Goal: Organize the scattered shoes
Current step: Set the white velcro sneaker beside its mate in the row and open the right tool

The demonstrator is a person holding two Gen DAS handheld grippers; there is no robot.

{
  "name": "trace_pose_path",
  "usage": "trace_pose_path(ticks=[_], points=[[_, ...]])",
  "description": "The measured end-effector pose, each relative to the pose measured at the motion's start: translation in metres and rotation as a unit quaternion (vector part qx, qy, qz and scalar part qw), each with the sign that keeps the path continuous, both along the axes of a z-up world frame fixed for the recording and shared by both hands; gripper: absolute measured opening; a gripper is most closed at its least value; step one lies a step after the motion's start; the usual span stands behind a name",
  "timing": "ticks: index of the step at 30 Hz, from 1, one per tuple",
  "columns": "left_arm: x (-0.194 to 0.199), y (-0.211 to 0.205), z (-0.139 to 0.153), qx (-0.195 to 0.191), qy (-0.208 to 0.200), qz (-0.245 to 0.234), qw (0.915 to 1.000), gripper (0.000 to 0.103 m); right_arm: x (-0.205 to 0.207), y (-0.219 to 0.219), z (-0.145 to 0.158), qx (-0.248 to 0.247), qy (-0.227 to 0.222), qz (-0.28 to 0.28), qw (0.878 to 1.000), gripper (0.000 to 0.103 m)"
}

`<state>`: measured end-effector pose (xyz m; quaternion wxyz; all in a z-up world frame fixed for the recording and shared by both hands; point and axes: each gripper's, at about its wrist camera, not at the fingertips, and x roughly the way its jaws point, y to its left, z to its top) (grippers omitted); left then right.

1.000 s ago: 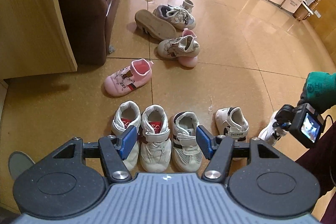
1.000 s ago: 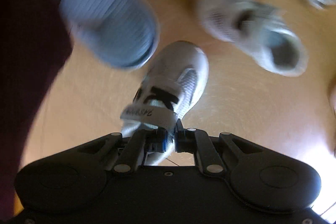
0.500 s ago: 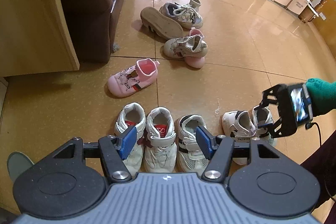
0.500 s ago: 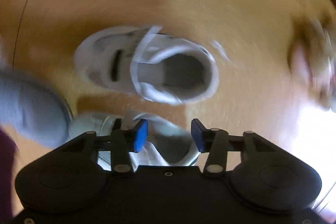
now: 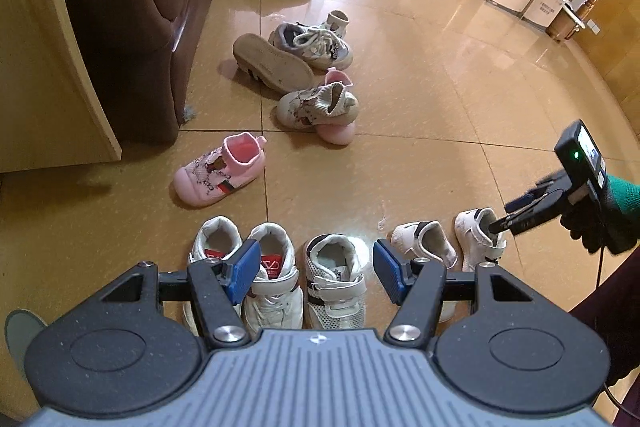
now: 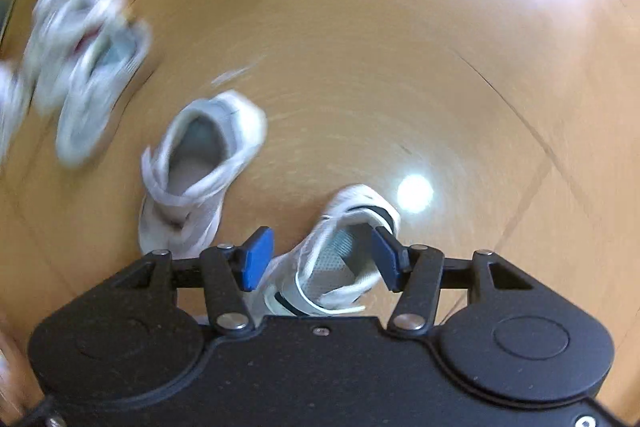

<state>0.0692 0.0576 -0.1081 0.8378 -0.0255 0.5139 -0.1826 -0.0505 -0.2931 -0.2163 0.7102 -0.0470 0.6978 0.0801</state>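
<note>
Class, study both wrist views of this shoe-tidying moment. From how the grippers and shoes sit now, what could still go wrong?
1. The right gripper has just been opening, and its blue pads straddle the small white shoe with black trim without pressing it. Lifting carelessly could catch the loose strap and drag the shoe out of line.
2. The matching white shoe next to it lies angled, so the row may end uneven.
3. The beige patterned sneaker rests on a pink shoe; grabbing one may tumble the other.
</note>
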Motion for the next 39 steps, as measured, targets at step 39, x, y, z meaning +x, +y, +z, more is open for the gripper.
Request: trace_pose_path(ticks=[39], points=[[0.005, 0.022, -0.004, -0.006, 0.006, 0.035, 0.9993, 0.061, -0.009, 0.019, -0.058, 0.050, 0.026, -0.156, 0.986, 0.017]])
